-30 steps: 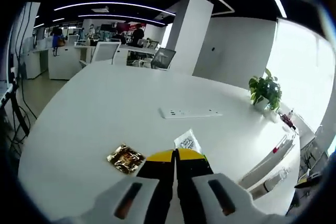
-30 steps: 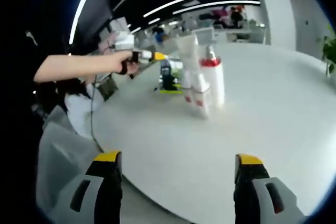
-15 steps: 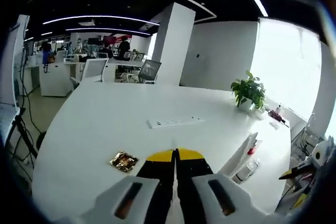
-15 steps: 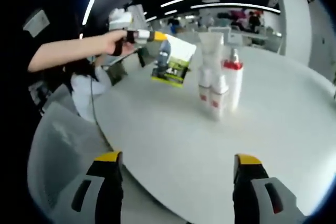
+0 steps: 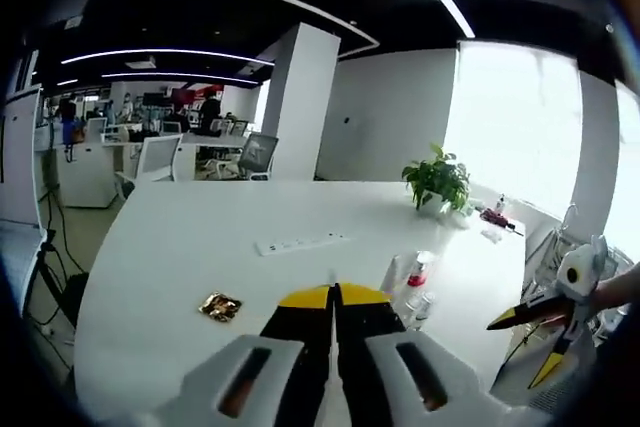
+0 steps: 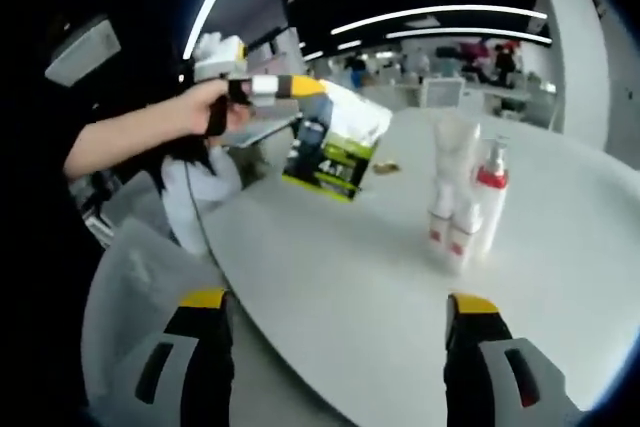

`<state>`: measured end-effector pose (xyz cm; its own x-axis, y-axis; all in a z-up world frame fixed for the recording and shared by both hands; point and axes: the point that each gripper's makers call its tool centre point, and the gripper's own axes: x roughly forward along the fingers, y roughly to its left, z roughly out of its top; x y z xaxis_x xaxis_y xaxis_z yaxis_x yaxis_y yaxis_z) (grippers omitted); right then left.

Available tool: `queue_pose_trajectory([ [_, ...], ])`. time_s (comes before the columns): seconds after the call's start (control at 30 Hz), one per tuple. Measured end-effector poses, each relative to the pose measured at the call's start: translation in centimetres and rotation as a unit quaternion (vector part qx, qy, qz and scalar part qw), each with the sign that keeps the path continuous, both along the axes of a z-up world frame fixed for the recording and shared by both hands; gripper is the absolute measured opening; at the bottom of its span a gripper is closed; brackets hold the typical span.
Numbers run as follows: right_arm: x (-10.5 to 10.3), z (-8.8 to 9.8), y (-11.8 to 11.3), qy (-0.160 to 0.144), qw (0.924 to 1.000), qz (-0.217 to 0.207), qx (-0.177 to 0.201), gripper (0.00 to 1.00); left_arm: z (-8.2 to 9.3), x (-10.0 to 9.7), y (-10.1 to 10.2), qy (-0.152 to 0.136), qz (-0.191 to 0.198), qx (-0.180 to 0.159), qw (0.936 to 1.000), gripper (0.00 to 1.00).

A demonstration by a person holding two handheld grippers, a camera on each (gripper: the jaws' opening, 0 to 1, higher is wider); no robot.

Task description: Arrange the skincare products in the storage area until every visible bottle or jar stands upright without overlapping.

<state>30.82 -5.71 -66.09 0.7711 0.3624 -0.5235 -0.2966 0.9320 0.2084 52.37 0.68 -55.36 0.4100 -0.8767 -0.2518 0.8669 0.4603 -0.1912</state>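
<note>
Left gripper (image 6: 300, 87) pinches the flat green-and-white sachet (image 6: 335, 147) by its top edge; light, floppy, likely swings. Right gripper (image 6: 340, 347) spread wide, empty. Upright white plastic bottles (image 6: 462, 197): light, tippy, better taken mid-body.

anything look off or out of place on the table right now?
Yes. The left gripper holds a green-and-white packet in the air, tilted, well clear of the upright bottles. A crumpled gold wrapper lies loose on the white table, apart from the bottles. Nothing looks spilled.
</note>
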Motion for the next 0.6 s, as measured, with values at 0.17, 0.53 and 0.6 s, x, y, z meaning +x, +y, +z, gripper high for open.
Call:
queue_pose_trajectory([
  [0.17, 0.7, 0.8, 1.2, -0.009, 0.9997, 0.019, 0.012, 0.90, 0.6, -2.5, 1.1, 0.000, -0.007, 0.003, 1.0000, 0.04],
  [0.53, 2.9, 3.4, 3.5, -0.047, 0.9969, 0.058, 0.025, 0.90, 3.3, -9.0, 3.3, 0.018, -0.069, -0.024, 0.9972, 0.04],
  [0.6, 3.0, 3.8, 4.2, -0.053, 0.9954, 0.072, 0.034, 0.91, 4.2, -9.9, 3.4, 0.017, -0.077, -0.028, 0.9965, 0.04],
])
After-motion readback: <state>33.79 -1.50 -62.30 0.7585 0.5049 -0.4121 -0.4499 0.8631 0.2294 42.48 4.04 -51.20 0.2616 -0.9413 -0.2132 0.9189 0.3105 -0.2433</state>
